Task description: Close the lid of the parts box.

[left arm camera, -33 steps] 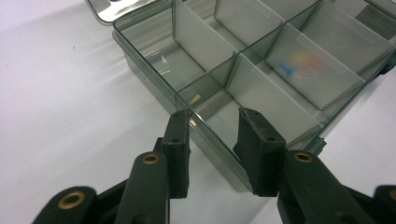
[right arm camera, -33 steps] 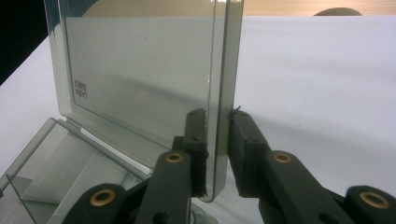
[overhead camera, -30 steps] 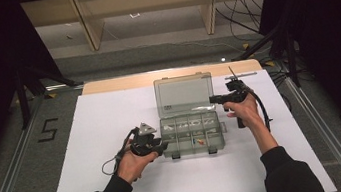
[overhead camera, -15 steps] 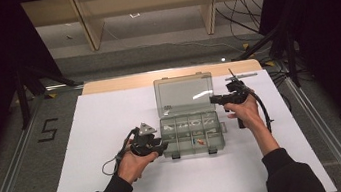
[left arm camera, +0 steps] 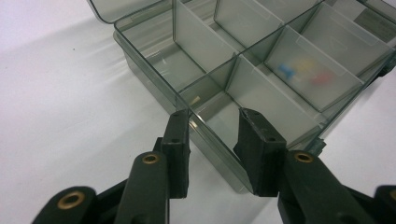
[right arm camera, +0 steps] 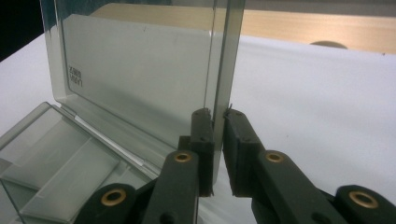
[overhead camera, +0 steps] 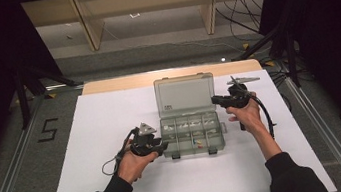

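Note:
A clear grey compartment box (overhead camera: 191, 134) lies open mid-table, its lid (overhead camera: 185, 94) standing upright at the back. My left gripper (overhead camera: 164, 147) is at the box's front left corner. In the left gripper view its jaws (left arm camera: 215, 119) straddle the box wall (left arm camera: 210, 140), one outside and one inside a compartment, pressing on it. Small coloured parts (left arm camera: 303, 72) lie in a front compartment. My right gripper (overhead camera: 215, 100) is at the lid's right edge. Its jaws (right arm camera: 217, 114) have just been closing, with the lid's edge (right arm camera: 219, 56) between them, and now pinch it.
The box sits on a white sheet (overhead camera: 111, 119) covering the table, with a wooden strip (overhead camera: 121, 83) along the far edge. Metal rails run down both sides of the table. A "5" mark (overhead camera: 48, 129) is on the dark surface at the left.

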